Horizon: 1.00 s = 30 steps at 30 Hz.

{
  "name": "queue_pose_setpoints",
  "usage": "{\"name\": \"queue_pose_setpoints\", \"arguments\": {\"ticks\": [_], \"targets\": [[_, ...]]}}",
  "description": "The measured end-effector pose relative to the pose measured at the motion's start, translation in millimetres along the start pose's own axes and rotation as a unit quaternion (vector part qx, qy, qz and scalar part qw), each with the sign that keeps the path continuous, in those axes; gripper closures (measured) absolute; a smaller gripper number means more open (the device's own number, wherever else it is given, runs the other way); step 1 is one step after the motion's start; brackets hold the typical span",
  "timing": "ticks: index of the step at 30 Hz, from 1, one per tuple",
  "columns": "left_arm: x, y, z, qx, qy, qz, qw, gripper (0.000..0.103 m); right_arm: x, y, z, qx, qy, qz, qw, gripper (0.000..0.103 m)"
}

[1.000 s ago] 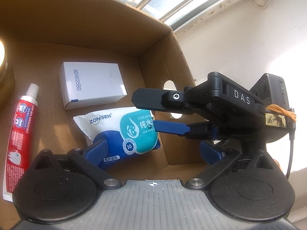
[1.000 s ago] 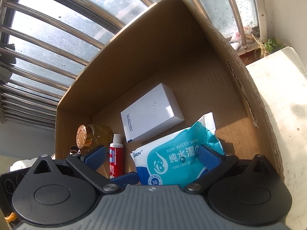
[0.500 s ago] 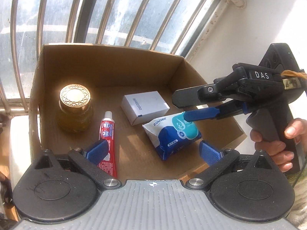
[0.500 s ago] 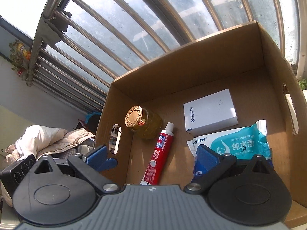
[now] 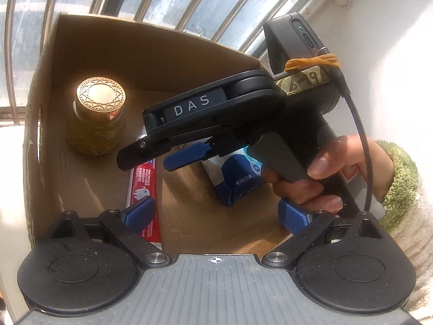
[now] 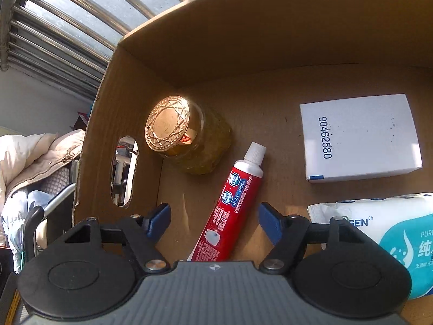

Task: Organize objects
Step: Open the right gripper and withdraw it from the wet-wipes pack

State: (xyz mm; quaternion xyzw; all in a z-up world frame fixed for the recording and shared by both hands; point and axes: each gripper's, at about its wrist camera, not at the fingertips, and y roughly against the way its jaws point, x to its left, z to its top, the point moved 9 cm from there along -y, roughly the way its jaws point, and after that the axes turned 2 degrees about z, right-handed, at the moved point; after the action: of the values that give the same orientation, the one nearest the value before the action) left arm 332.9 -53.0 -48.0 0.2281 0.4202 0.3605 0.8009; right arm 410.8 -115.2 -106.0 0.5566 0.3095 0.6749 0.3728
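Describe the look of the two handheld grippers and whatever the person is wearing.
Both grippers are black with ribbed blue finger pads. The right gripper has "DAS" lettering, a grey pistol handle, a braided black cable and an orange rubber band over a taped label. The left gripper looks alike. A fuzzy green sleeve shows.

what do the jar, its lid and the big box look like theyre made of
Jar: probably clear glass, since yellowish contents show through its glossy wall.
Lid: looks like gold-toned metal, shiny, with an embossed star pattern; metallised plastic is possible.
Box: plain brown corrugated cardboard, matte, with a punched handle hole and raw cut edges.
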Motion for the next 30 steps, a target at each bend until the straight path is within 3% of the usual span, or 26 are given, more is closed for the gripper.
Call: {"name": "queue_pose_setpoints", "arguments": {"ticks": [5,9,16,22,26,30], "targets": [[0,-1,-2,0.004,-0.008,-0.006,0.9999,0.008,-2,-10,-2,0.032,0.007,0.000,0.999,0.038],[2,-5,-3,0.009,0.007,-0.023,0.9997,0.007,2,-5,-1,0.025,0.013,0.018,0.999,0.038],[-1,-4,-3,-0.002,-0.002,-0.003,1.0000,0.006,0,15,-8,0.014,0.015,0.014,1.000,0.038],[-18,6,-4,-0.033,-0.034,0.031,0.9984,0.005,-3,88,-18,-0.071,0.039,0.013,0.997,0.037],[-41,22,-7,-0.066,-0.069,0.048,0.9942,0.003,-1,146,-32,-0.142,0.063,0.011,0.988,0.036],[-68,49,-14,-0.112,-0.099,0.064,0.9867,0.001,11,197,-62,-0.233,0.082,0.019,0.969,0.018]]}}
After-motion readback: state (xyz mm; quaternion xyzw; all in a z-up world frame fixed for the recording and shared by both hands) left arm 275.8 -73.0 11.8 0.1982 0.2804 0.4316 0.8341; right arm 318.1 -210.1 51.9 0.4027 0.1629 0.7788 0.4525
